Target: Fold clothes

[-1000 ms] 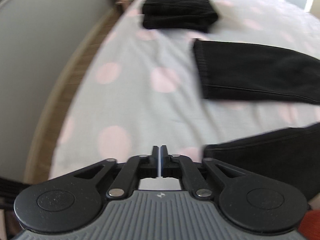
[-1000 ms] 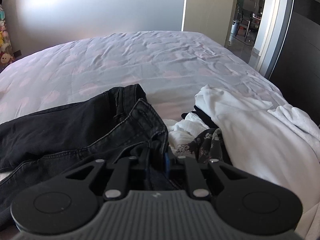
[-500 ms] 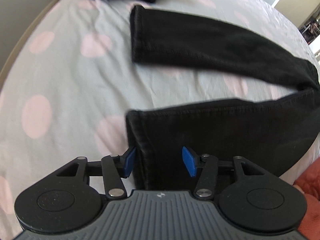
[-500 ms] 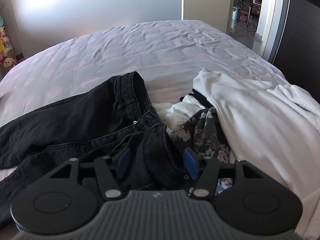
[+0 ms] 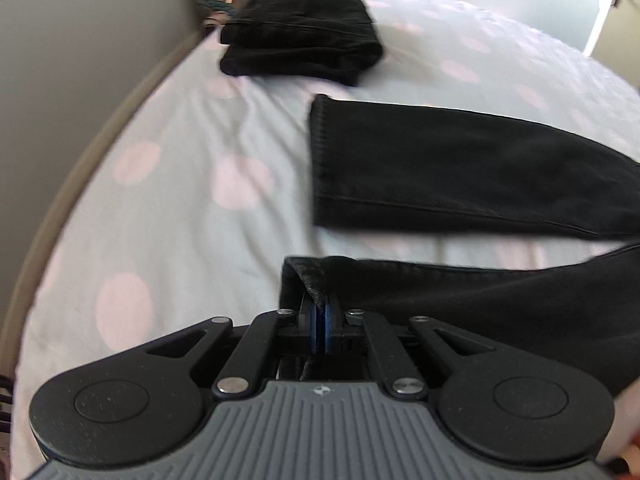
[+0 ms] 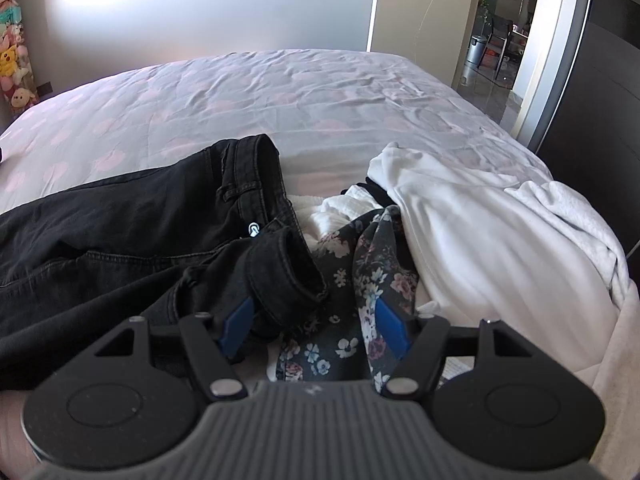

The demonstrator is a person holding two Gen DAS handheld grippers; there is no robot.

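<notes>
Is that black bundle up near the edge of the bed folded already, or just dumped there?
Folded. The black bundle lies as a compact, squared stack with layered edges, unlike the black trousers below it, whose leg lies spread flat.

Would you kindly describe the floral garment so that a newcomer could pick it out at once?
On the bed, look at the clothes heap at its near edge. Between the black jeans and the white garment lies the floral garment, dark and the only one printed with small flowers.

Left tool (image 5: 320,328) pinched closed; right tool (image 6: 314,326) spread wide.
</notes>
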